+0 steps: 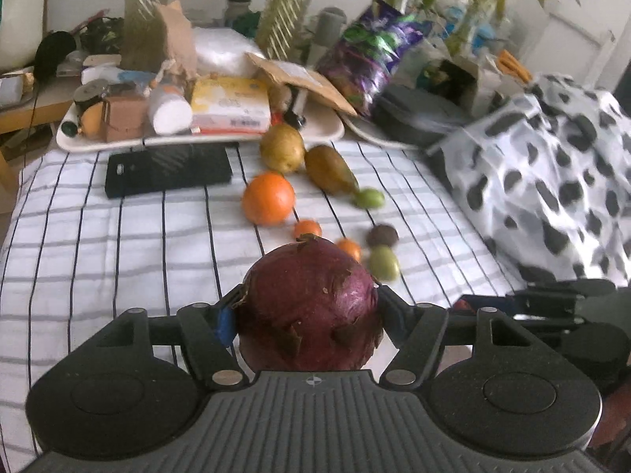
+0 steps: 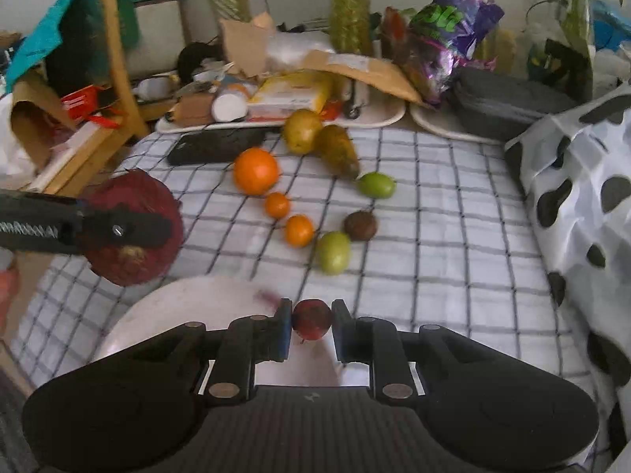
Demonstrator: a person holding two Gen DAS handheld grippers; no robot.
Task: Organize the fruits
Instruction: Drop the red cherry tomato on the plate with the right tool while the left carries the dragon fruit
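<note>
My left gripper (image 1: 309, 315) is shut on a large dark red dragon fruit (image 1: 311, 303), held above the checked cloth; it also shows in the right wrist view (image 2: 134, 228) at the left. My right gripper (image 2: 312, 325) is shut on a small red fruit (image 2: 311, 318) above a white plate (image 2: 189, 307). On the cloth lie a big orange (image 2: 256, 170), two small oranges (image 2: 277, 205) (image 2: 299, 230), two pears (image 2: 302, 130) (image 2: 339, 149), two green fruits (image 2: 376, 184) (image 2: 333, 251) and a dark brown fruit (image 2: 360, 225).
A black phone (image 2: 217, 146) lies behind the fruit. White trays (image 2: 378, 118) with boxes and clutter stand at the back. A black-spotted white bag (image 2: 583, 181) fills the right side. A wooden chair (image 2: 118, 75) stands at the left.
</note>
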